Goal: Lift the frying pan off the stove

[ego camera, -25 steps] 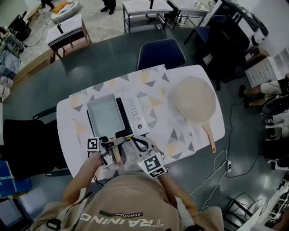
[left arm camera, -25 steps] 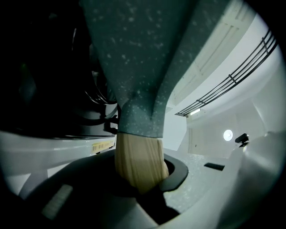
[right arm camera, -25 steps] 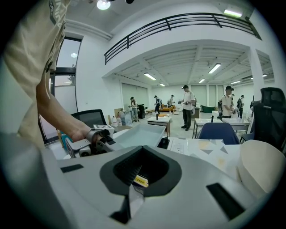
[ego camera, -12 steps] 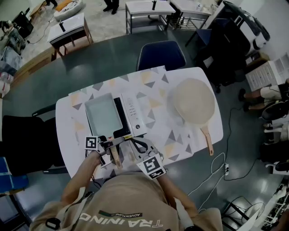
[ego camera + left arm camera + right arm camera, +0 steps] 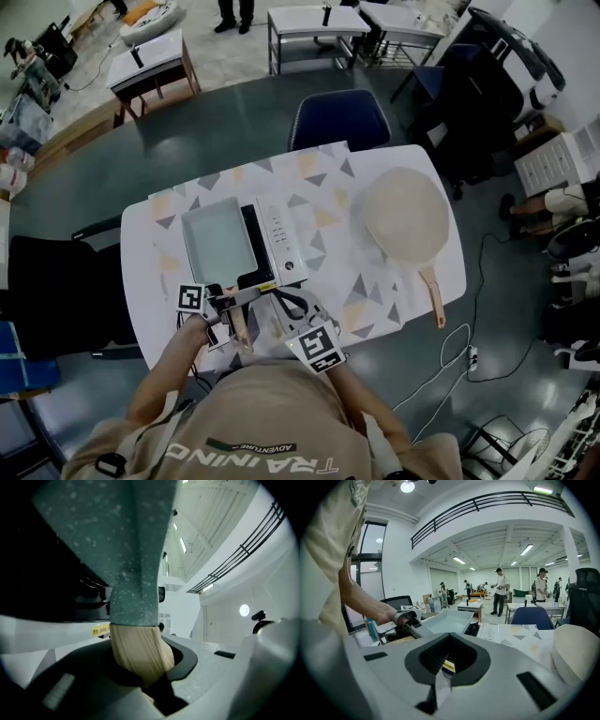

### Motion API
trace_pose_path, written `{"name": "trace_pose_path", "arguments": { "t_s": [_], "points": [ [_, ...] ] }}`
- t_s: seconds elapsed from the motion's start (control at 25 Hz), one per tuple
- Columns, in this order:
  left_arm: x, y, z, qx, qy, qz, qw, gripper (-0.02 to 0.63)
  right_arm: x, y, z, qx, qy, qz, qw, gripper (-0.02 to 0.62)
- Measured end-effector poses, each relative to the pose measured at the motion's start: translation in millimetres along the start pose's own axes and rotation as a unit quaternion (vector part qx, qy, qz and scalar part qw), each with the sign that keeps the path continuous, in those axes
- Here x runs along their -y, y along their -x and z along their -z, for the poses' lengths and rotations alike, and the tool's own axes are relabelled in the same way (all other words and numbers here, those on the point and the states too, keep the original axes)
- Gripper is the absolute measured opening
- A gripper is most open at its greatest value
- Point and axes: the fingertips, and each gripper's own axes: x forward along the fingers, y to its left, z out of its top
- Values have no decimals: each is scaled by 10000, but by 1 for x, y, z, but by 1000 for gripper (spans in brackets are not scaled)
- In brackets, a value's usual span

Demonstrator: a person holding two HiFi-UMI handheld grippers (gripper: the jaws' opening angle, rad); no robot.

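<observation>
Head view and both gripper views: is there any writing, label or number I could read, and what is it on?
"TRAINING", upside down, on the person's shirt.
"ADVENTURE", upside down, on the shirt's small dark patch.
Yellow label on the stove: blurred, unreadable.
Stove's control panel: print too small to read.
Marker cubes: black-and-white patterns, no letters.

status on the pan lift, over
Left gripper shut on wooden handle of frying pan, jaws just eased open slightly. Right gripper shut, empty. Pan over the stove, lift not evident. Round beige pan apart, no obstruction.
</observation>
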Motion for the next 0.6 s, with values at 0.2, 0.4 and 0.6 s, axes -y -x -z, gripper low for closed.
{"name": "trace_pose_path", "arguments": {
  "t_s": [0.2,0.4,0.6],
  "points": [
    [6,4,6,-86,-4,26,10000,58,-1,0,-1,37,9,-28,10000,3],
    [11,8,12,-213,-57,-26,9998,64,0,2,-3,47,44,-12,10000,3],
    [30,6,11,-309,-167,87,9993,72,4,3,-10,113,85,35,9999,3]
  ]
}}
